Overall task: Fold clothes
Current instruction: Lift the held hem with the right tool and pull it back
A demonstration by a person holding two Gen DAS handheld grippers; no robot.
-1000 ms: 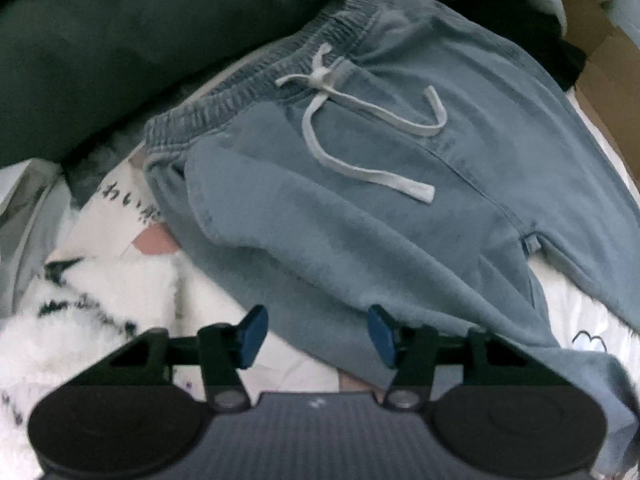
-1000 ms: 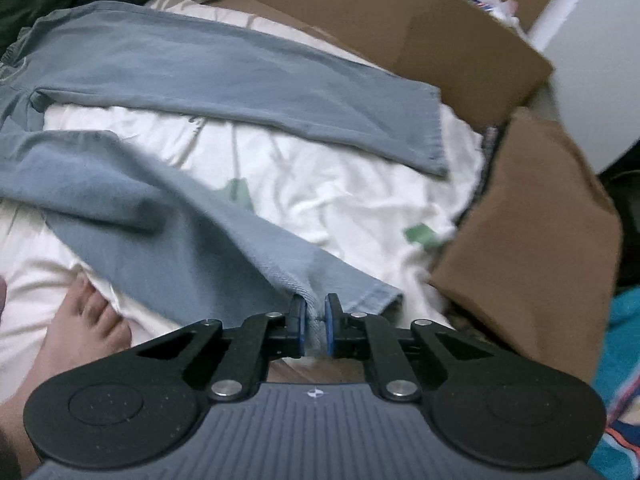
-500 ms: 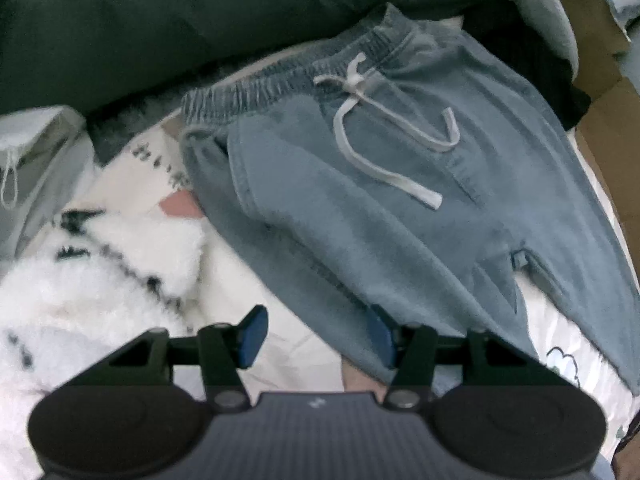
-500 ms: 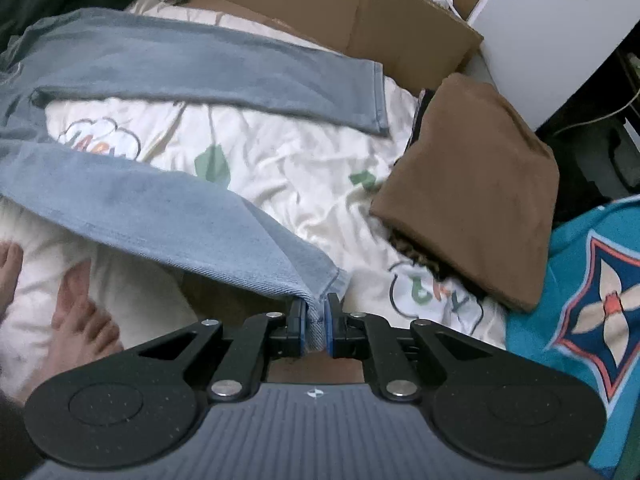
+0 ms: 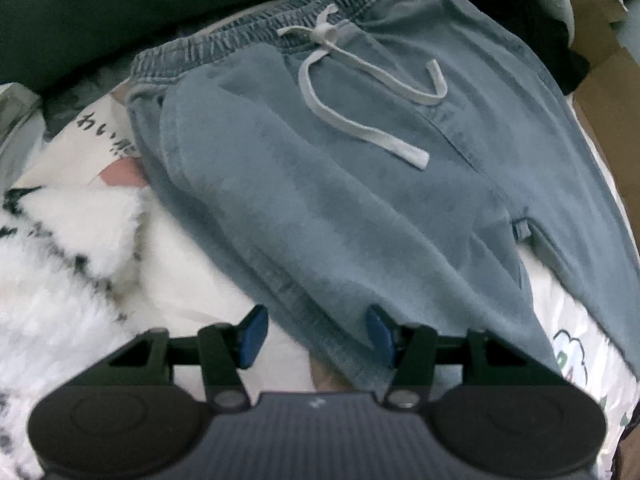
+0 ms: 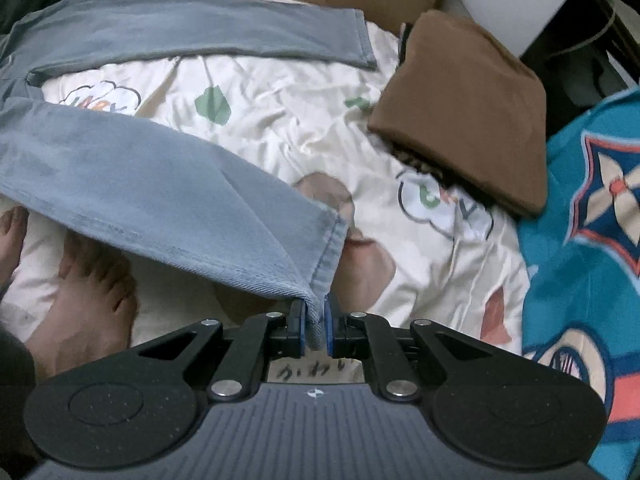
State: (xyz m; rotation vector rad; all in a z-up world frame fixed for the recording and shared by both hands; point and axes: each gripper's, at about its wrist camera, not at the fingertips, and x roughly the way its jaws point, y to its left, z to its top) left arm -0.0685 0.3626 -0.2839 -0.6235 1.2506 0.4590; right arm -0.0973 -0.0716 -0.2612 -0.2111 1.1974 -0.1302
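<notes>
Hem corner of faded blue denim drawstring trousers [image 6: 168, 196] clamped in right gripper [image 6: 314, 326], leg lifted over cartoon-print bedsheet [image 6: 288, 128]; left gripper [image 5: 316, 334] spread, straddling outer seam, unpinched. Farther off, waistband by dark green bedding [image 5: 120, 8]. Risk: waist dragging, leg landing crooked

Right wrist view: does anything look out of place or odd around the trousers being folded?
Yes. The person's bare foot rests on the bedding, partly under the raised trouser leg whose hem the right gripper pinches. The other leg lies flat and splayed apart. A folded brown garment sits nearby, undisturbed.
</notes>
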